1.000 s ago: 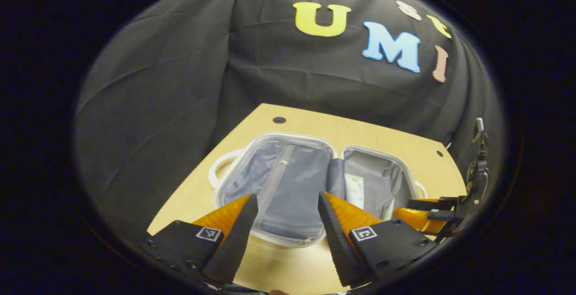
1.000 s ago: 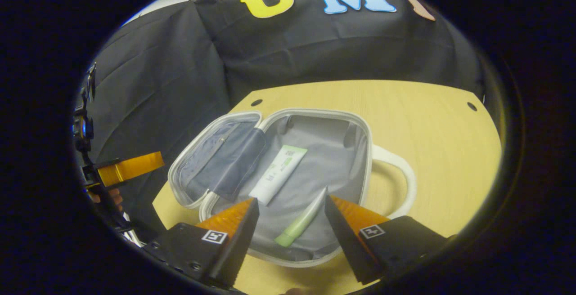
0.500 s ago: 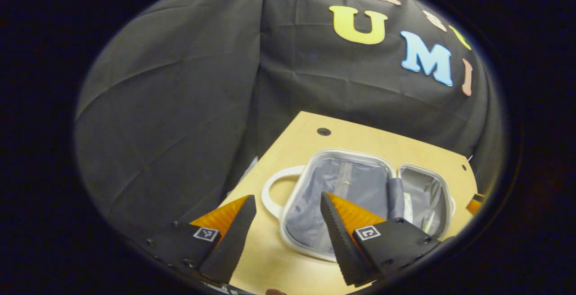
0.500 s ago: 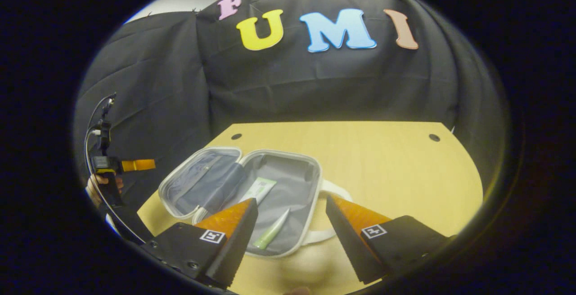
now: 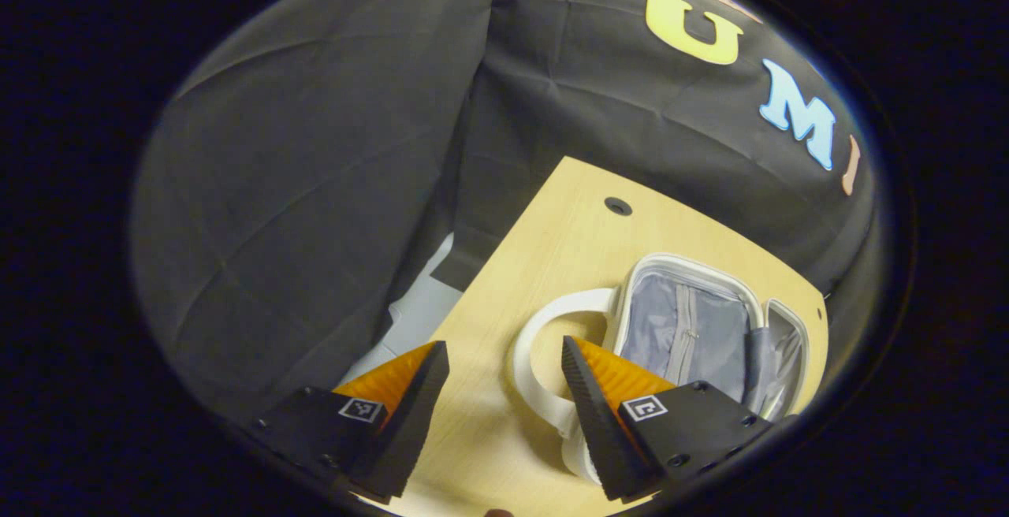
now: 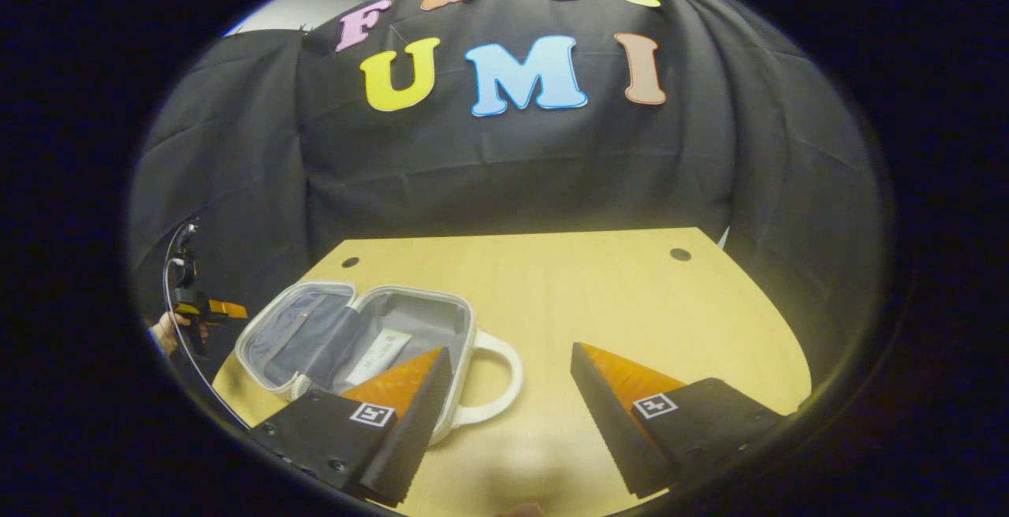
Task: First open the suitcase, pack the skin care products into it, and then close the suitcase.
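Both grippers' jaws stood wide apart, holding nothing. In the left gripper view, the left gripper (image 5: 498,410) hung over the edge of a pale wooden table (image 5: 552,249), with the suitcase (image 5: 694,328) lying open at the lower right of the frame, its white handle (image 5: 532,351) curving between the fingers. In the right gripper view, the right gripper (image 6: 508,414) hovered above bare tabletop at the bottom centre, while the suitcase sat at the lower left, partly hidden behind one finger. Inside its grey lining lay a white and green tube (image 6: 377,353); its label was too small to read. A hand (image 6: 164,334) held the other gripper at the far left edge.
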`<state>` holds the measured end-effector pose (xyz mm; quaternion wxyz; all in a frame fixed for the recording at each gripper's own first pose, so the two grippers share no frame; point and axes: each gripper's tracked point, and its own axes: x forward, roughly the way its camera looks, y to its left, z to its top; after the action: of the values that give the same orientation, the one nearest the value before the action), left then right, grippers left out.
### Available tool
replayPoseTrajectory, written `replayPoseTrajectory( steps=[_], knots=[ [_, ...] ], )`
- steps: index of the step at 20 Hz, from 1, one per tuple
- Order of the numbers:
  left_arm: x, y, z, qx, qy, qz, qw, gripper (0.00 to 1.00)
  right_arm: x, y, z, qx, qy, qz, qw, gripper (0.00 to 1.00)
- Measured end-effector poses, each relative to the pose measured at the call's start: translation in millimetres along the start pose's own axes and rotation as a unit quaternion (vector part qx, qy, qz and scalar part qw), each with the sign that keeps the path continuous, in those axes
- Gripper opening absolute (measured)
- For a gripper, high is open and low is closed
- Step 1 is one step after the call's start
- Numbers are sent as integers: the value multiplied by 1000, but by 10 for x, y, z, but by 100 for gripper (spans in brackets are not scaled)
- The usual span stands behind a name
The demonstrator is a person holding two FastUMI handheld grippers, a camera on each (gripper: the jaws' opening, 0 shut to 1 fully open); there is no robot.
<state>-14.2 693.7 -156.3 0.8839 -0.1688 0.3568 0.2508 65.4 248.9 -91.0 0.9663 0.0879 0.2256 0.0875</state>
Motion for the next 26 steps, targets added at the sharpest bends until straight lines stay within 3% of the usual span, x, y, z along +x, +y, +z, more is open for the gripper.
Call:
replayPoseTrajectory(
  steps=[5, 9, 12, 14, 16, 20, 26],
  knots=[
    [325, 0, -150, -33, 30, -21, 999, 94, -16, -10, 14, 3, 5, -4, 1000, 94],
    [495, -35, -309, -100, 43, -37, 993, 88, -54, -110, 42, 8, 2, -16, 1000, 94],
    [512, -87, -333, -135, 46, -46, 989, 39, -116, -230, 73, 12, -3, -32, 999, 94],
    [526, -100, -346, -130, 46, -46, 989, 25, -159, -289, 106, 14, -9, -39, 999, 94],
    [480, -115, -224, -125, 33, -45, 991, 24, -209, -319, 148, 14, -12, -43, 999, 94],
    [180, -249, 8, -122, 12, -66, 990, 10, -239, -337, 156, 22, -16, -38, 999, 94],
    [-663, -716, 617, -110, -48, -116, 986, 9, -232, -339, 217, 28, -26, -24, 999, 94]
  ],
)
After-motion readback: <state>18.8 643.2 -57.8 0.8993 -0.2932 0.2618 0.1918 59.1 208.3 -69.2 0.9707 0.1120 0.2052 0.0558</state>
